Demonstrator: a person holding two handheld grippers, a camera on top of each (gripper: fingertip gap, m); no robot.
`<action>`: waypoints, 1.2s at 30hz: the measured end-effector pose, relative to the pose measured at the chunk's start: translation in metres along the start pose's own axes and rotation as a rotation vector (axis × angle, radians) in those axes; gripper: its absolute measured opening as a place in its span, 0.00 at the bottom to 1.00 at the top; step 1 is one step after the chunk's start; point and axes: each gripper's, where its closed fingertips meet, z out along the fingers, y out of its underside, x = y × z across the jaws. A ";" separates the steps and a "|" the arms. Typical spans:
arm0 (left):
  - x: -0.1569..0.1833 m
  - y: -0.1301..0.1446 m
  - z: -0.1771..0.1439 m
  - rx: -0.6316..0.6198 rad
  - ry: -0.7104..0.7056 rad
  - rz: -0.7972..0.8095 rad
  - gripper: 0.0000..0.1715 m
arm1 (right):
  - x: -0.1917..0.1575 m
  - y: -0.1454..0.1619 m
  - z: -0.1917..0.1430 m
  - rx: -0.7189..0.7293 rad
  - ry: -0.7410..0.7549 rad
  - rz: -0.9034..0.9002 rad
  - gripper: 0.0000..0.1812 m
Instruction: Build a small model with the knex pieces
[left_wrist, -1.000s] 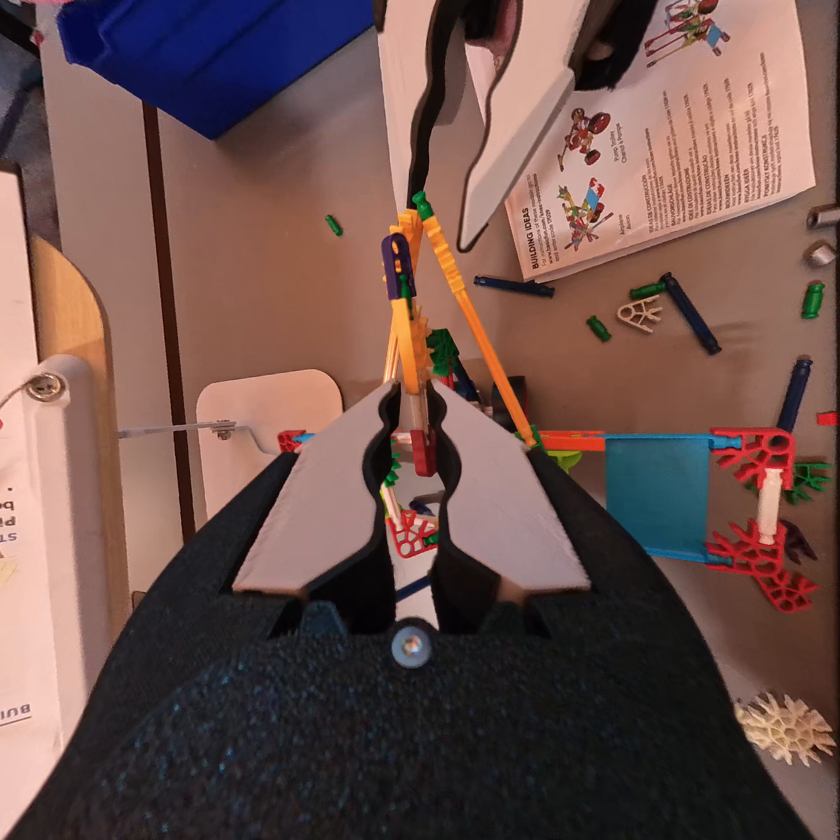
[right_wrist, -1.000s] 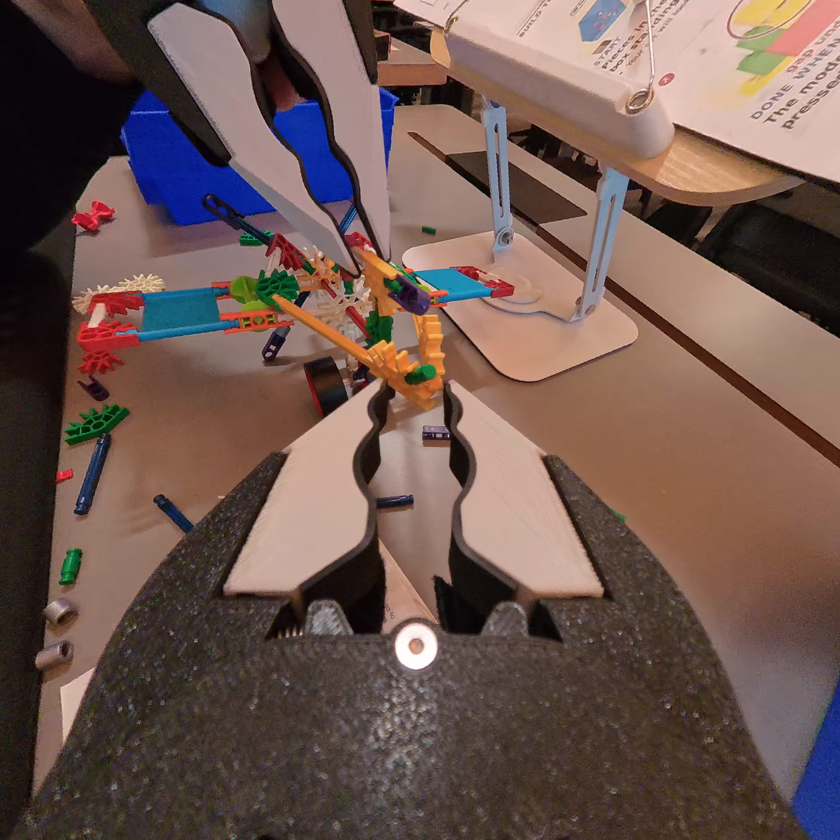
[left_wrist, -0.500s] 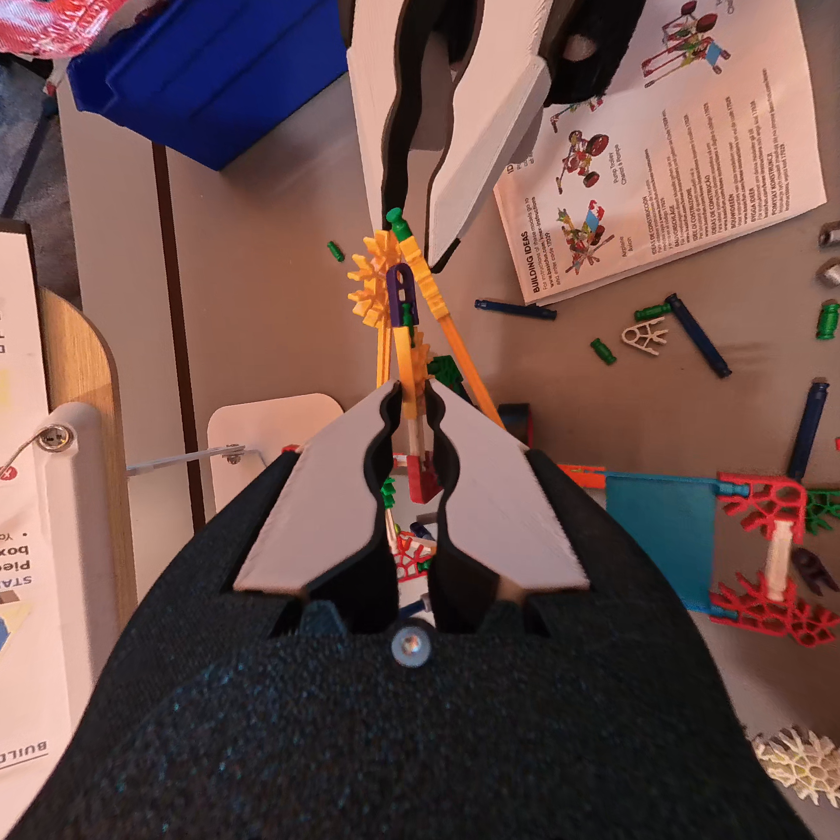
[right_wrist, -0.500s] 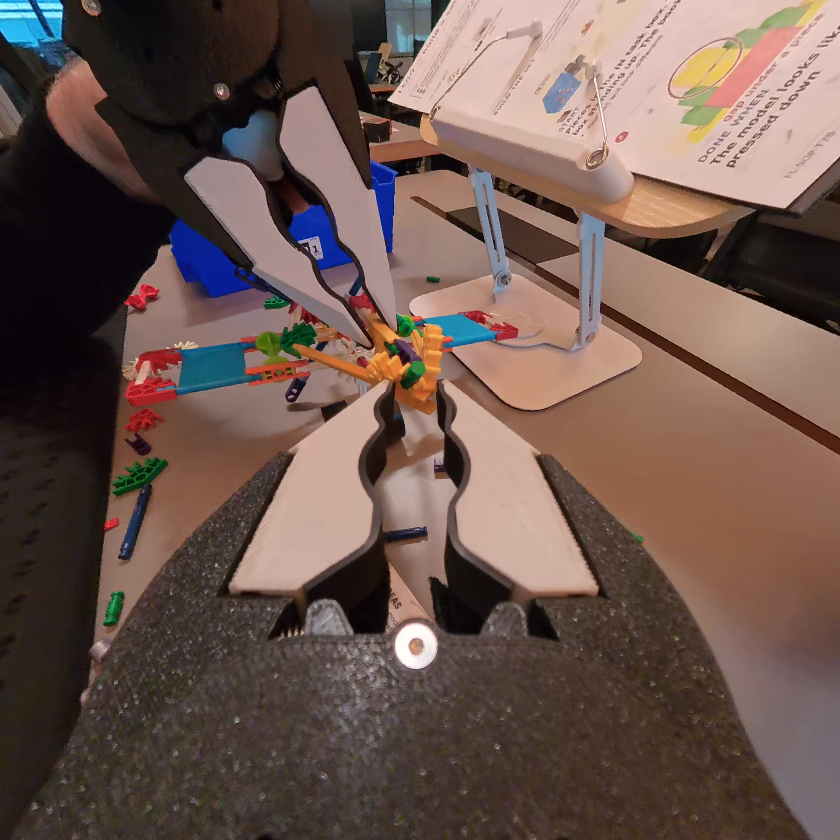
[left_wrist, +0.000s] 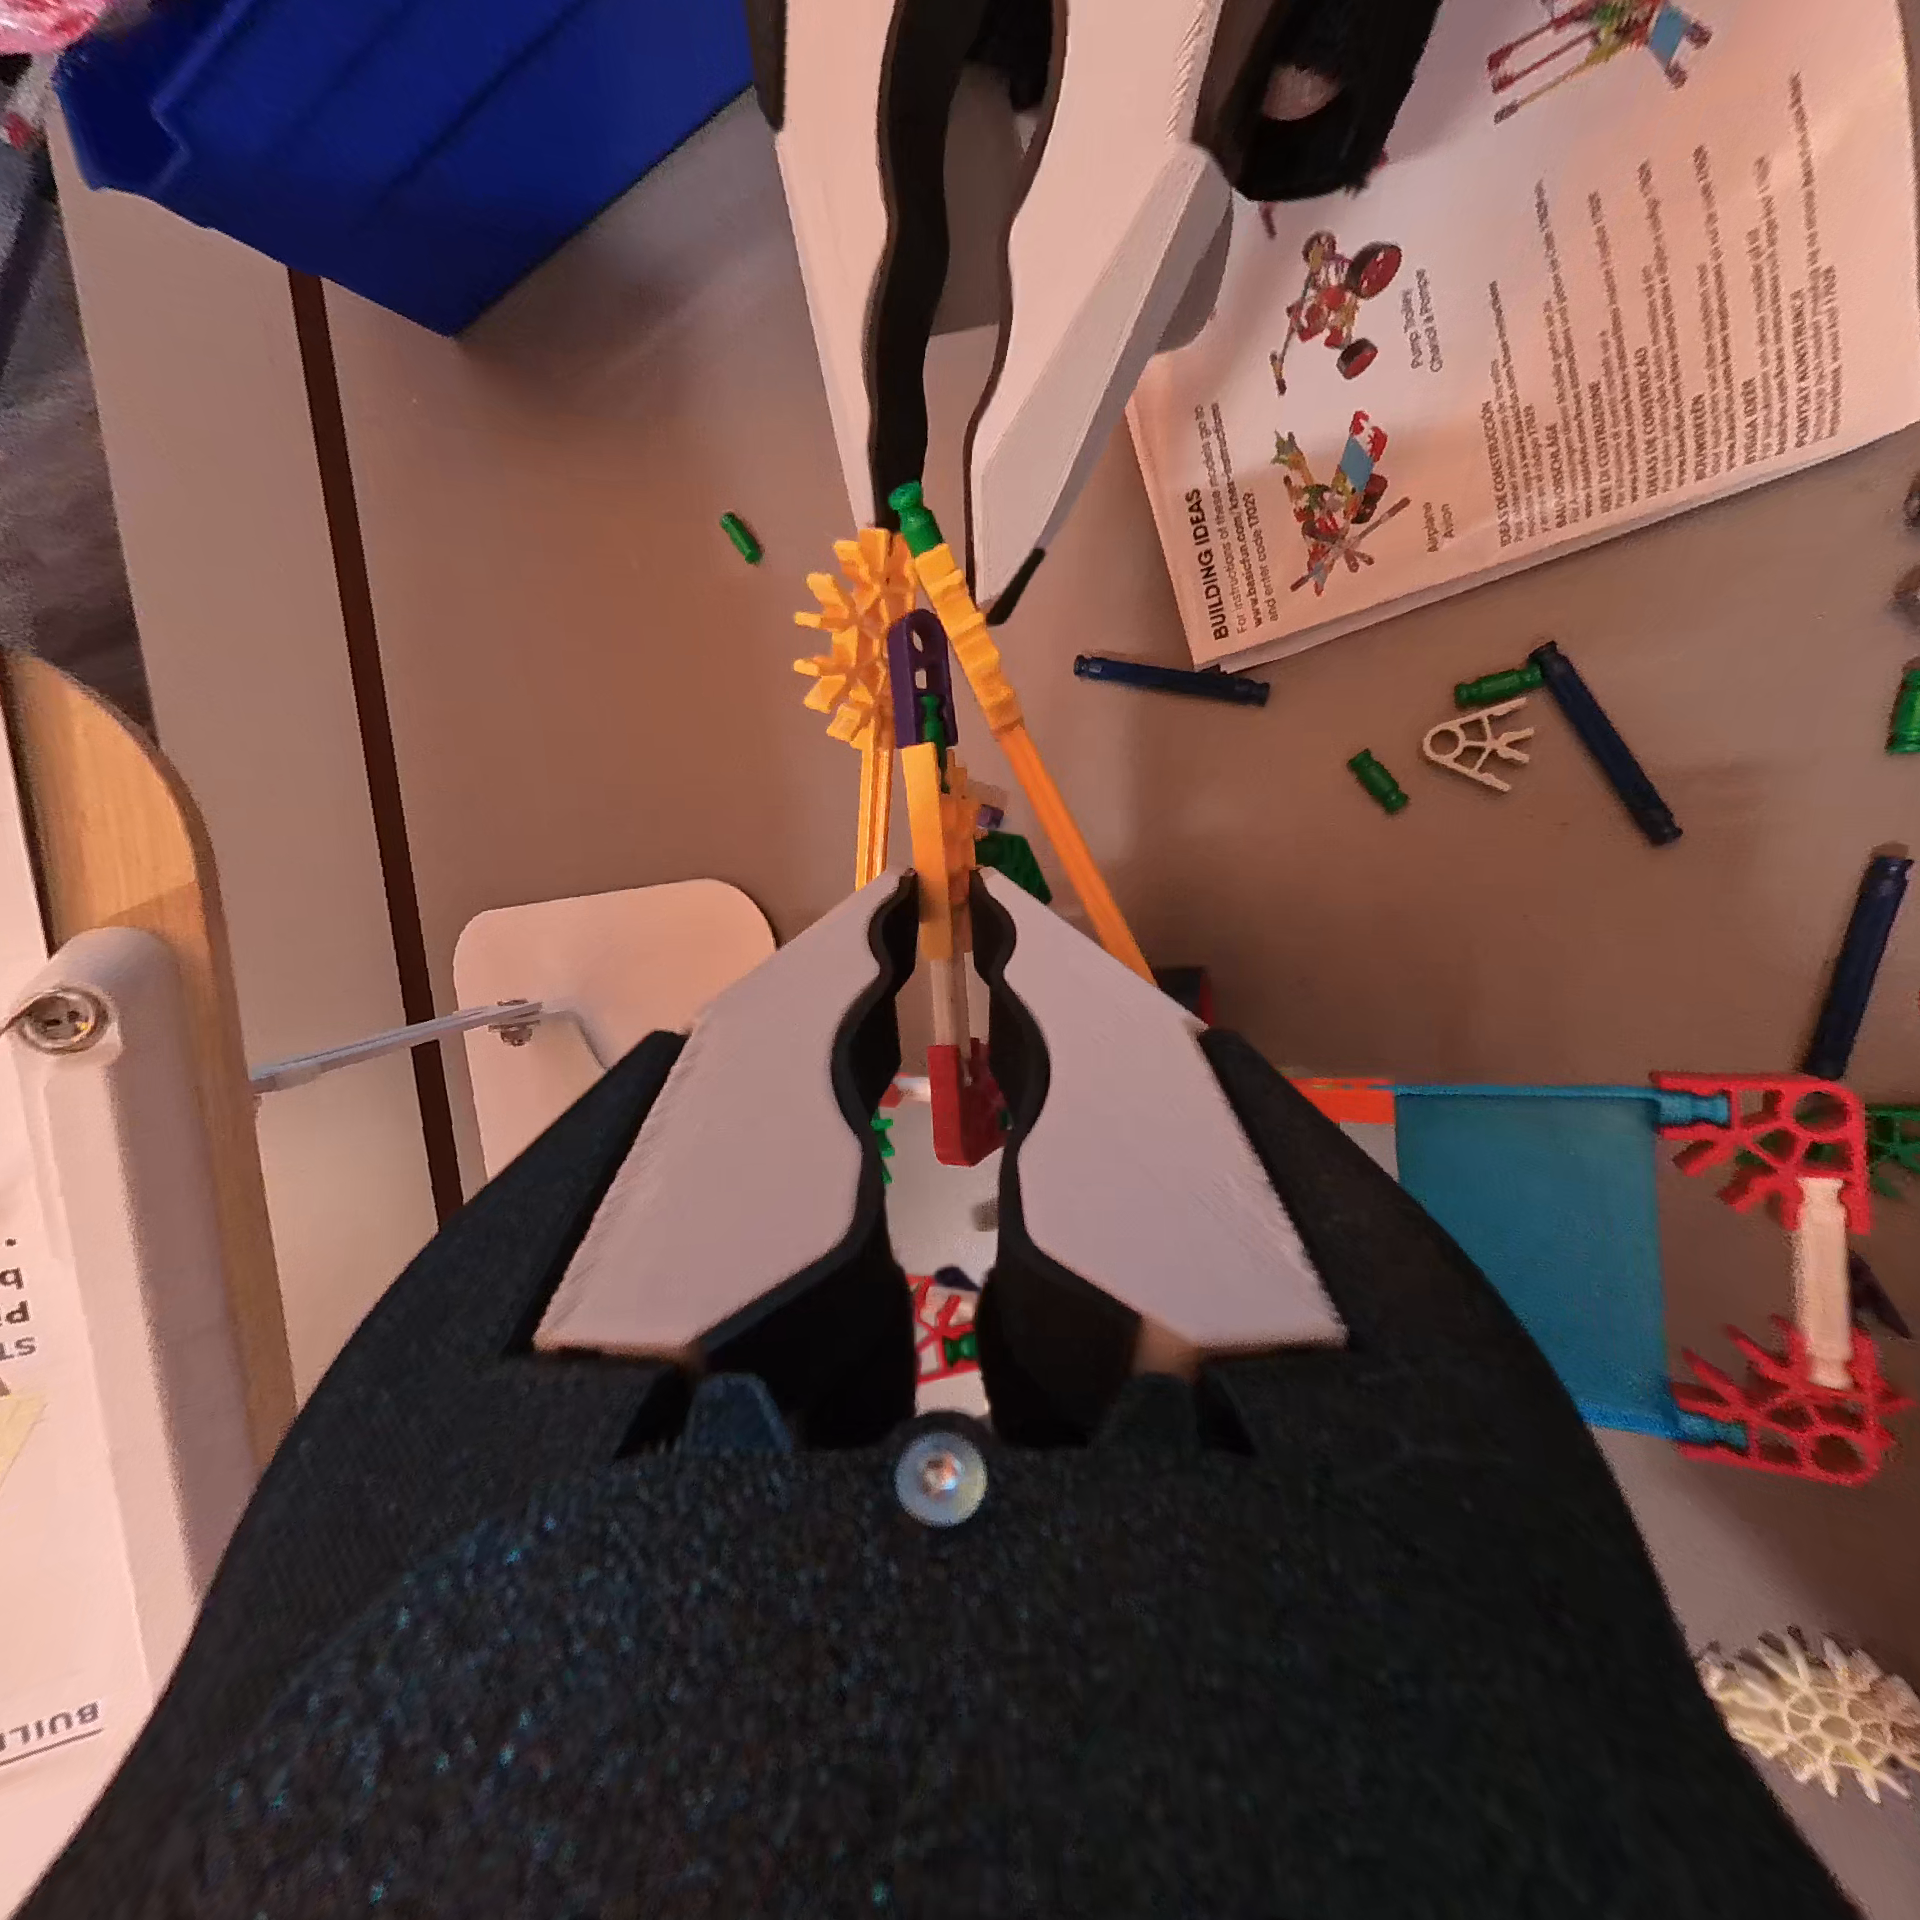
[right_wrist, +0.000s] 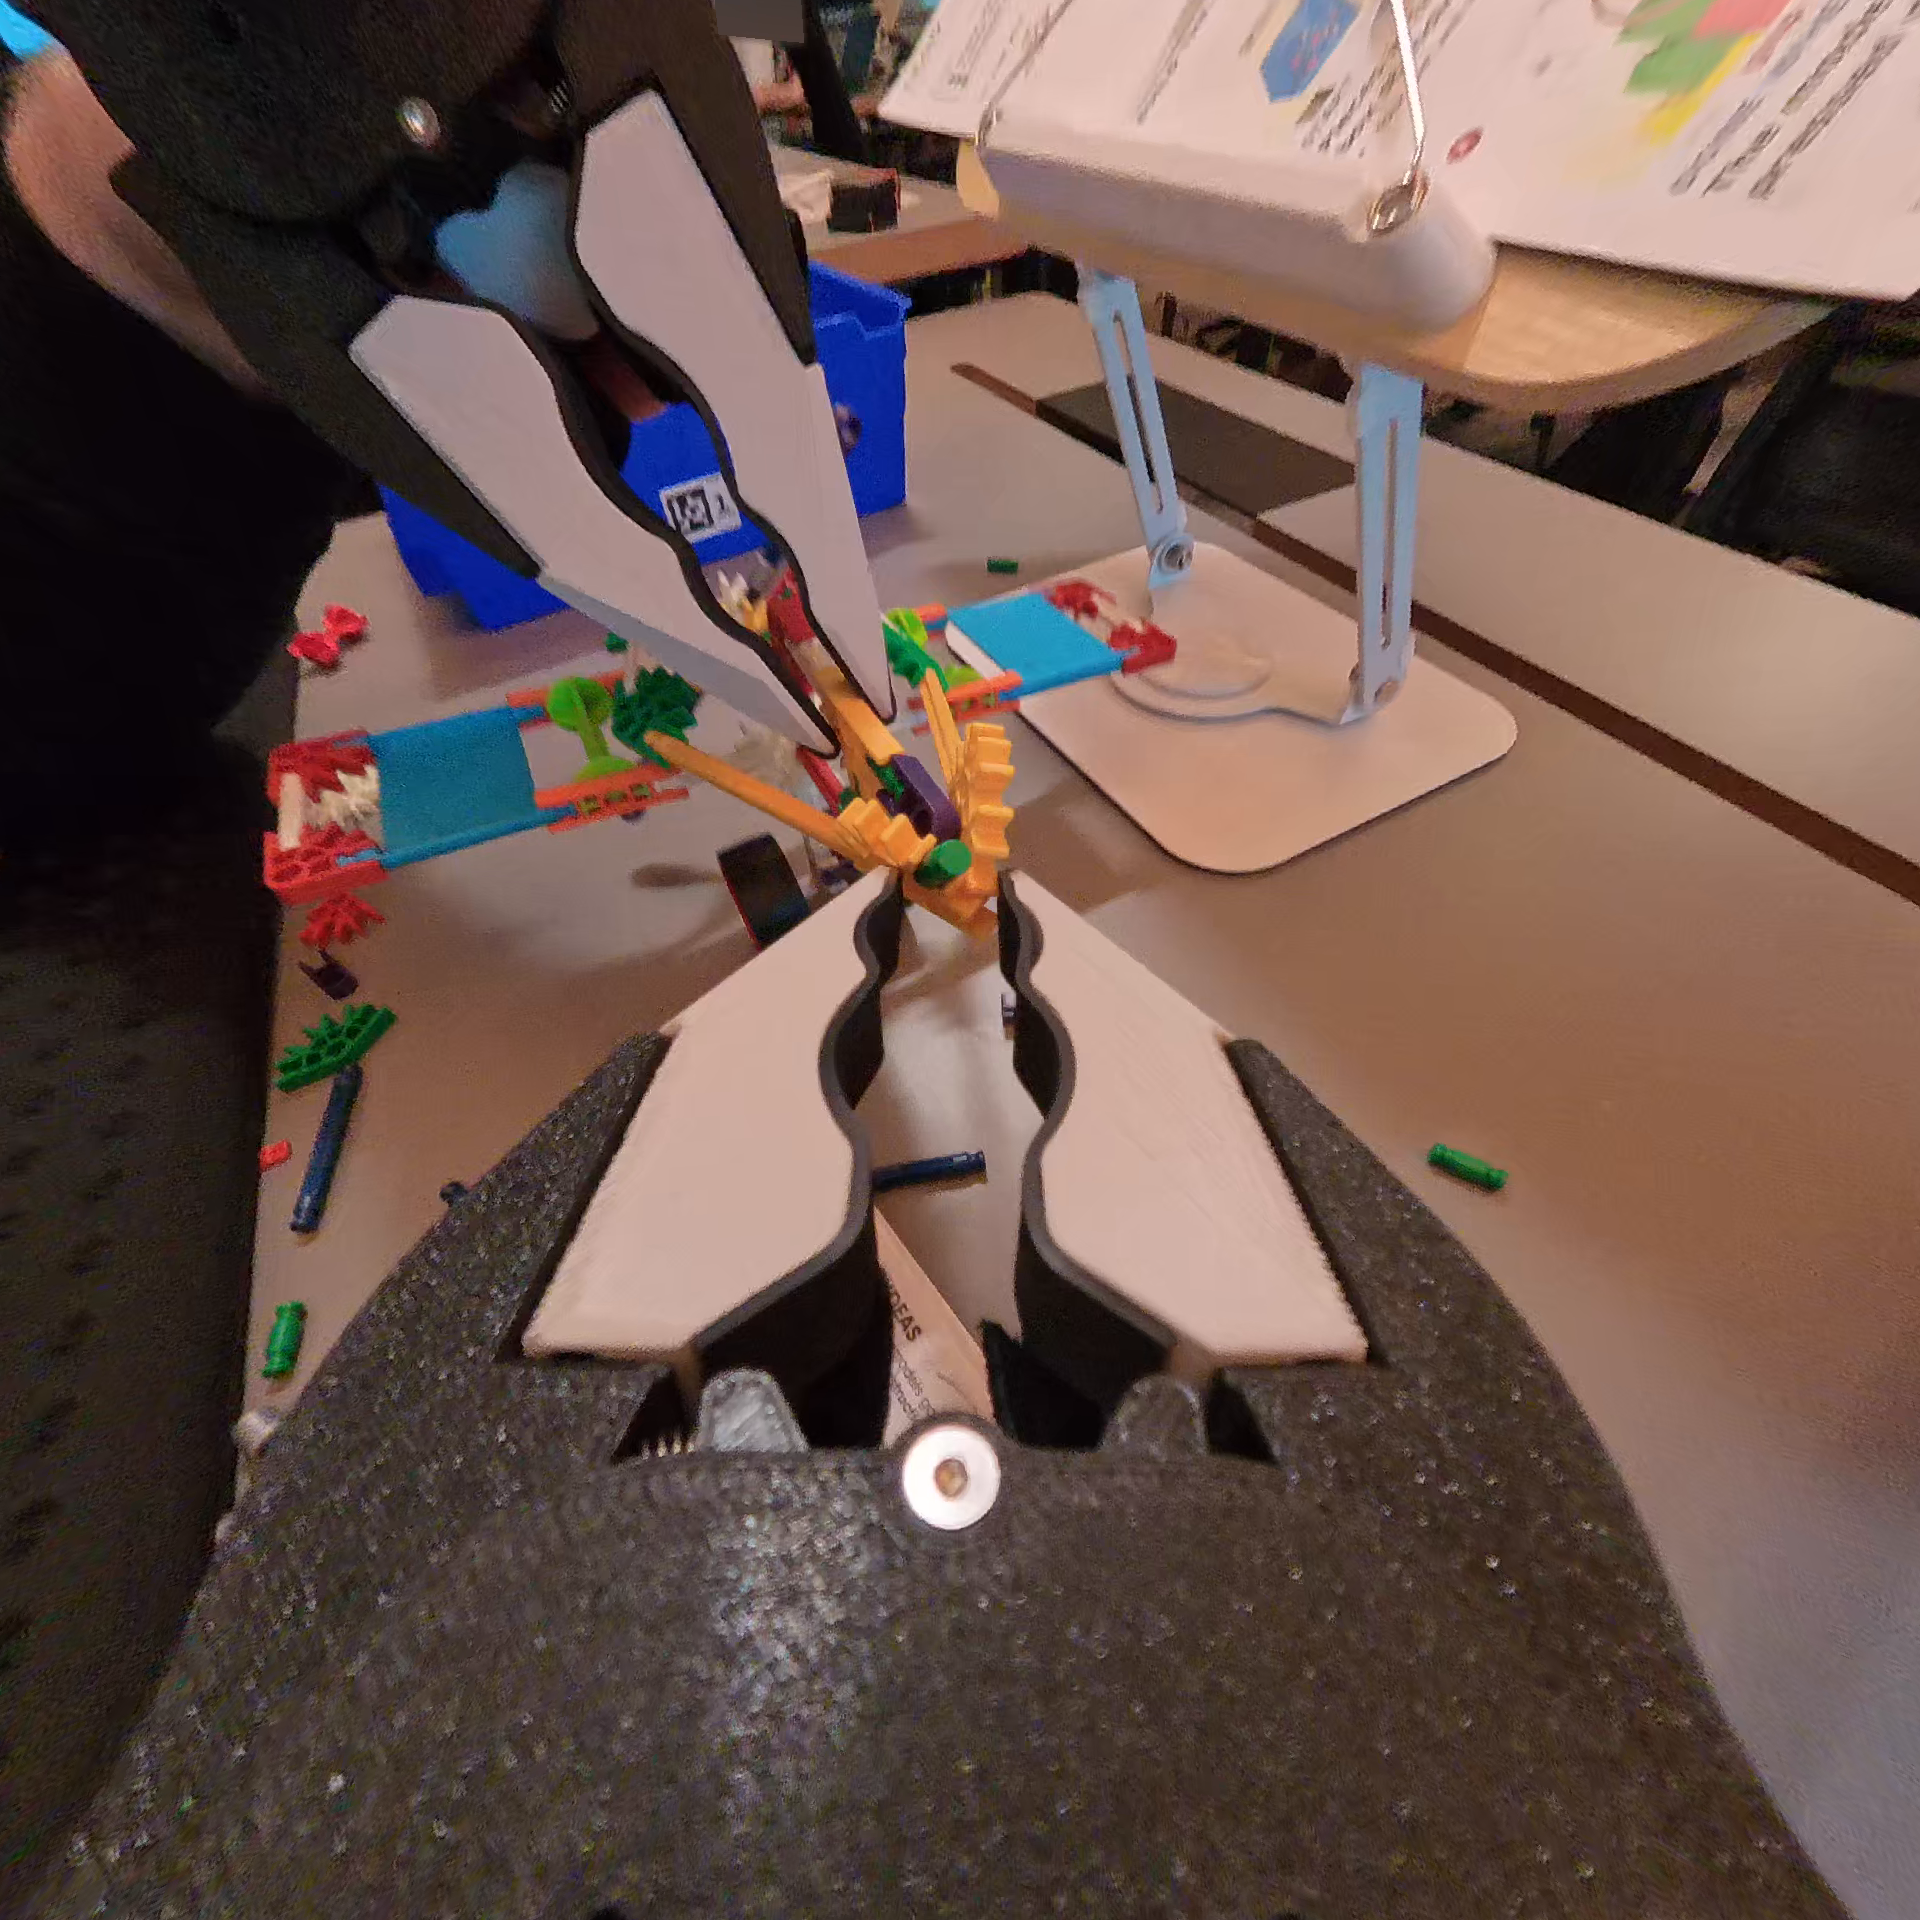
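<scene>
A rod-and-connector toy model with blue panels (left_wrist: 1517, 1226) stands on the grey table; it also shows in the right wrist view (right_wrist: 447, 779). My left gripper (left_wrist: 940, 894) is shut on a yellow rod (left_wrist: 925, 821) of the model, with a white rod and a red connector (left_wrist: 961, 1117) between its fingers. It shows in the right wrist view (right_wrist: 847, 727) coming down from the upper left. The rod leads to a purple connector (left_wrist: 920, 675), a yellow gear (left_wrist: 847, 649) and a green rod end (left_wrist: 912, 514). My right gripper (right_wrist: 948, 894) is narrowly open, its tips on either side of that green-tipped yellow end (right_wrist: 943, 860).
A blue bin (left_wrist: 364, 135) stands at the back. A book stand with a white base (right_wrist: 1299, 748) holds a page on the right. A printed sheet (left_wrist: 1558, 364), loose dark blue rods (left_wrist: 1169, 681), green pieces (left_wrist: 1377, 779) and a white connector (left_wrist: 1829, 1714) lie about. My hands' fingertips stand some 5 centimeters from each other.
The two grippers have come together. The green-tipped yellow end of the model now sits between my right gripper's tips, whose gap has narrowed slightly. My left gripper keeps its hold.
</scene>
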 end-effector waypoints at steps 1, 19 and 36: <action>0.001 0.001 0.001 -0.008 0.001 0.004 0.05 | 0.001 0.003 0.001 -0.017 0.004 -0.005 0.10; 0.000 -0.001 -0.002 0.018 0.004 0.000 0.05 | -0.001 -0.003 -0.002 0.019 -0.010 -0.001 0.10; -0.003 0.000 -0.004 0.026 -0.006 -0.010 0.05 | 0.000 0.024 0.005 -0.106 -0.010 -0.016 0.09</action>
